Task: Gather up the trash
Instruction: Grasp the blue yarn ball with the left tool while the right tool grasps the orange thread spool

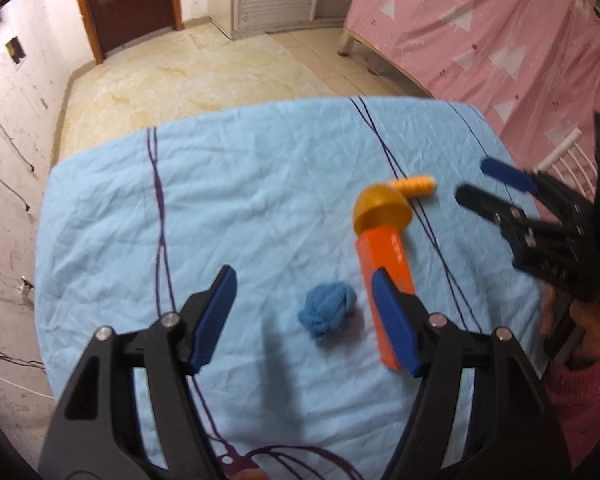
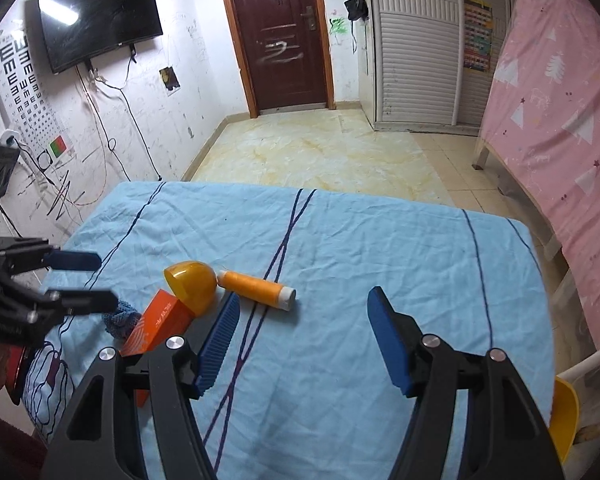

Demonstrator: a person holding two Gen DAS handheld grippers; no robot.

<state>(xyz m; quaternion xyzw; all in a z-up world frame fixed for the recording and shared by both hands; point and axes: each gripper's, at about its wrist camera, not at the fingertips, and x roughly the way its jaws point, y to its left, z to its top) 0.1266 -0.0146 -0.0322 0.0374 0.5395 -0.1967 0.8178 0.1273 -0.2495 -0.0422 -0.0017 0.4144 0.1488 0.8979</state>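
On the light blue cloth-covered table (image 1: 228, 184) lie a crumpled blue wad (image 1: 327, 308), an orange box (image 1: 386, 280), an amber plastic half-dome (image 1: 382, 208) at the box's far end, and an orange thread spool (image 1: 416, 185). My left gripper (image 1: 304, 284) is open above the table, with the wad between its fingers. My right gripper (image 2: 304, 308) is open and empty; the spool (image 2: 256, 285) and the dome (image 2: 192, 282) lie just beyond its left finger. The box (image 2: 156, 326) is partly hidden behind that finger. The right gripper also shows in the left wrist view (image 1: 480, 180).
A pink-curtained bed (image 2: 560, 128) stands to the right of the table. A yellow bin (image 2: 562, 416) and a white chair (image 1: 568, 156) sit past the table's right edge. Tiled floor (image 2: 320, 152), a brown door (image 2: 280, 32) and a white cabinet (image 2: 416, 48) lie beyond.
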